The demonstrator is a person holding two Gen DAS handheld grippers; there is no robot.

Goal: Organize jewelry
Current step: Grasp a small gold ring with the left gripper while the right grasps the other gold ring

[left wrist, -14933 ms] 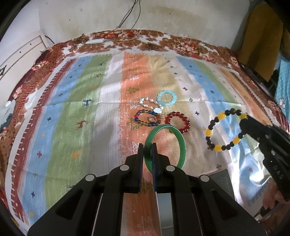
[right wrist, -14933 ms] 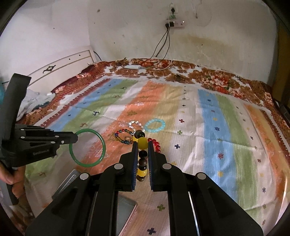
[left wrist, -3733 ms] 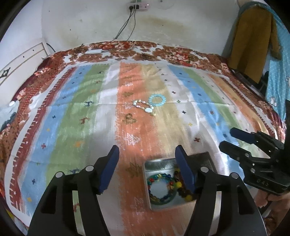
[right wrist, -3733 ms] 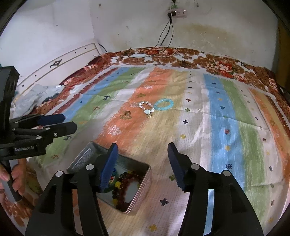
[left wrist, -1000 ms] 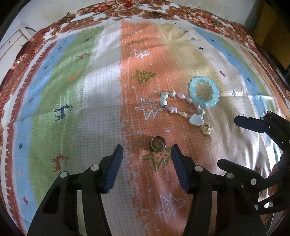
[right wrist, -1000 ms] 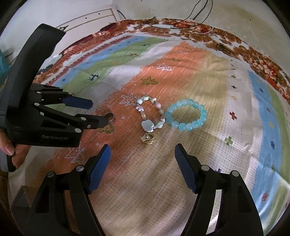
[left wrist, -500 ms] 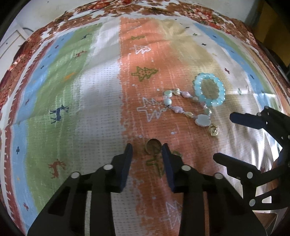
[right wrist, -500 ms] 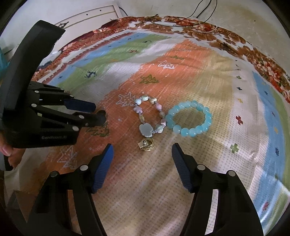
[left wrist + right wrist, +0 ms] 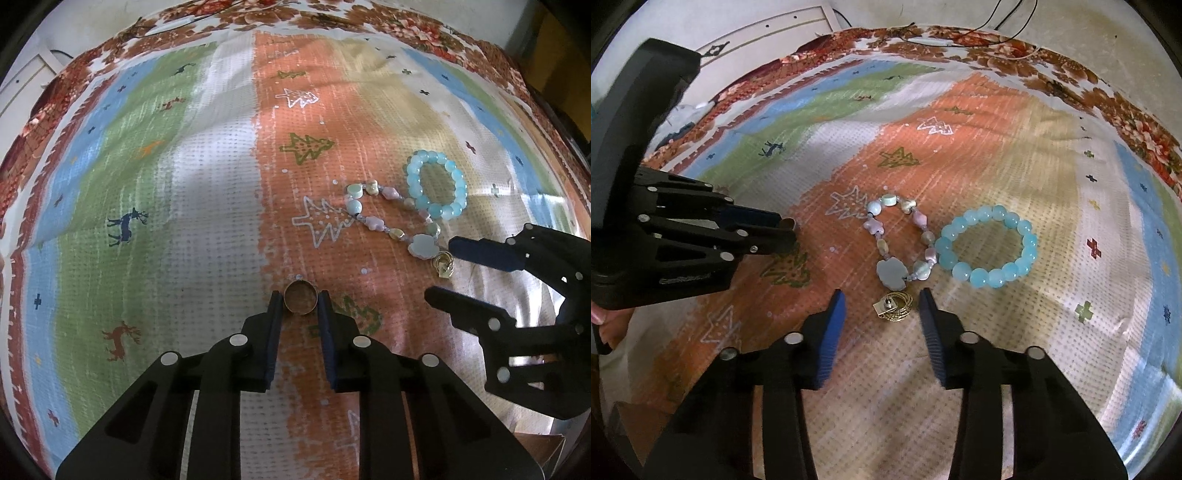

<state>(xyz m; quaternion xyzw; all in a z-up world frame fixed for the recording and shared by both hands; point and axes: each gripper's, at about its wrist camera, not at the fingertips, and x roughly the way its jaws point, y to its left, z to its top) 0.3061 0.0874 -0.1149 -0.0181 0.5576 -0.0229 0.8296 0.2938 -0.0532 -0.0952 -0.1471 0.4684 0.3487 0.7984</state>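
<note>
My left gripper (image 9: 300, 306) sits low in the middle of its picture, and its jaws are pulled in narrow on each side of the ring (image 9: 300, 302). The pads seem to touch the ring, but I cannot be sure they are squeezing it yet. I put the jaws at the ring's two sides so it cannot roll away when I lift it. The ring is a small plain gold-brown band, and it stands up on its edge on the orange stripe of the blanket (image 9: 155, 206). My right gripper (image 9: 882, 308) is low in the middle of its own picture, with its jaws partly apart and nothing in them. They wait on each side of the charm (image 9: 892, 307), so I think I will grab that one next. The charm is a small bunch of thin gold loops, lying flat just below the shell bracelet (image 9: 899, 240). That bracelet has pale pink, cream and blue bits and one big flat grey piece. Just to its right, touching it, lies the blue bracelet (image 9: 988, 246), made of round, shiny, see-through beads.
</note>
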